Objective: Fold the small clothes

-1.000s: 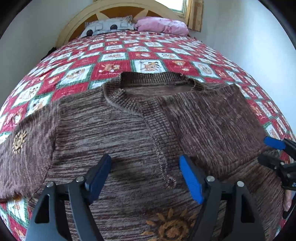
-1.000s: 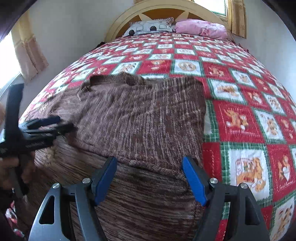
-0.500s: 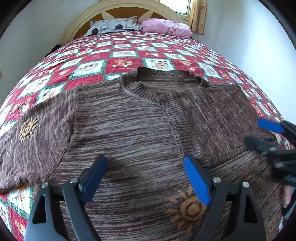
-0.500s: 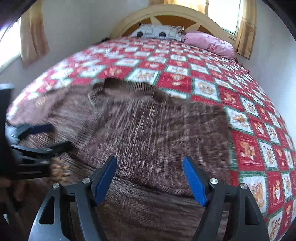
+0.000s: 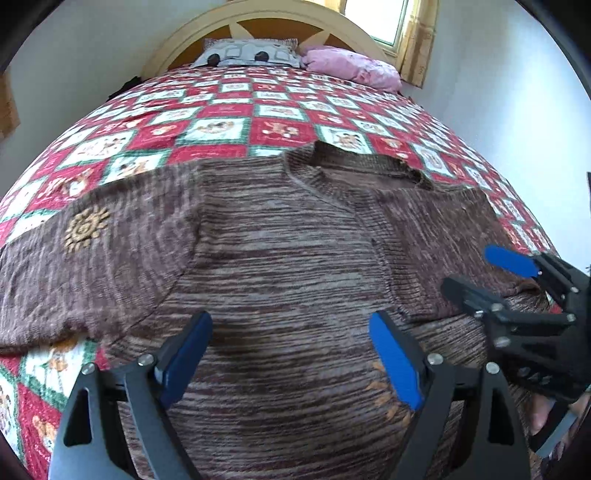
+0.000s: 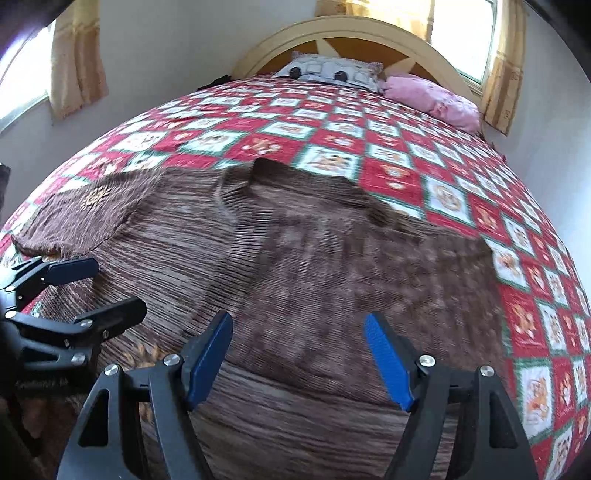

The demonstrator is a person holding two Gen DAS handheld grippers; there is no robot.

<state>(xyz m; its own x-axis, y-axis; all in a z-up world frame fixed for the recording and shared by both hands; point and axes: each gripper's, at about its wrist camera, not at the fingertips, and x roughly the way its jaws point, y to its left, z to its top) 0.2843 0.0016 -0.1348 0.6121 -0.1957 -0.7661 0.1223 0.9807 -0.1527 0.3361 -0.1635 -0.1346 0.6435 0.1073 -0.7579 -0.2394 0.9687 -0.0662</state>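
Note:
A brown knit sweater (image 5: 280, 254) lies flat on the bed, neck toward the headboard. Its right sleeve is folded in over the body (image 6: 362, 280); its left sleeve (image 5: 85, 258), with an orange sun motif, lies spread out to the left. My left gripper (image 5: 291, 354) is open and empty, hovering over the lower middle of the sweater. My right gripper (image 6: 299, 358) is open and empty above the folded right side. Each gripper shows in the other's view, the right one (image 5: 495, 273) and the left one (image 6: 96, 288).
The bed carries a red, white and green patchwork quilt (image 5: 229, 122). A grey pillow (image 5: 251, 55) and a pink pillow (image 5: 351, 68) lie by the arched headboard (image 6: 347, 29). White walls stand close on both sides, with curtained windows (image 6: 77, 62).
Both grippers have drawn back toward the foot of the bed and tilted up, so more of the sweater and bed shows. Both have stayed open and empty. The sweater has not moved.

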